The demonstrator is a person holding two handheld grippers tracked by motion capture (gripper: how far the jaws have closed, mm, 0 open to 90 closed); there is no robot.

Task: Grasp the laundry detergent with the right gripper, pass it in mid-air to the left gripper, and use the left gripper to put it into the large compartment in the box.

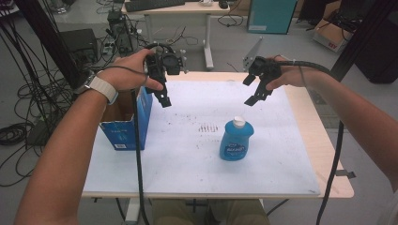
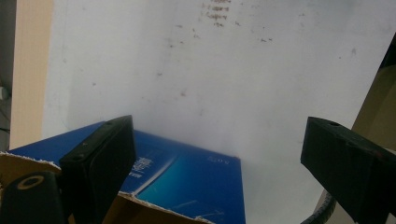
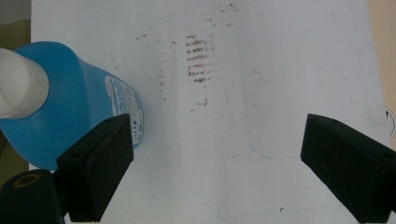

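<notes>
While you hold both grippers up over the far half of the table (image 1: 300,140), nothing sits between either pair of jaws. Your left gripper (image 1: 164,99) hangs above the far left part of the white sheet (image 1: 187,159), just right of the box (image 1: 123,131), and its jaws stand wide apart with only air between them. In the left gripper view the same gripper (image 2: 219,154) looks down on the box (image 2: 187,182), whose blue side and torn cardboard rim lie close under the jaws, the stained sheet (image 2: 210,70) spreading beyond.

Your right gripper (image 1: 256,96) hangs above the far right part of the sheet, tilted down and to the left; its jaws too are spread and hold nothing. In the right gripper view that gripper (image 3: 215,163) looks down on the sheet (image 3: 280,70), with the bottle (image 3: 79,107) just beside one jaw, apart from it and well below.

The bottle (image 1: 236,140) stands upright near the middle of the sheet, blue with a white cap, nearer to you than both grippers and a little left of the right one. It touches neither gripper. The box stands open at the left edge of the table, well apart from the bottle, under your left hand (image 1: 129,70). Your right hand (image 1: 288,75) grips its tool over the far right of the sheet, its cable trailing down the right side of the table.
</notes>
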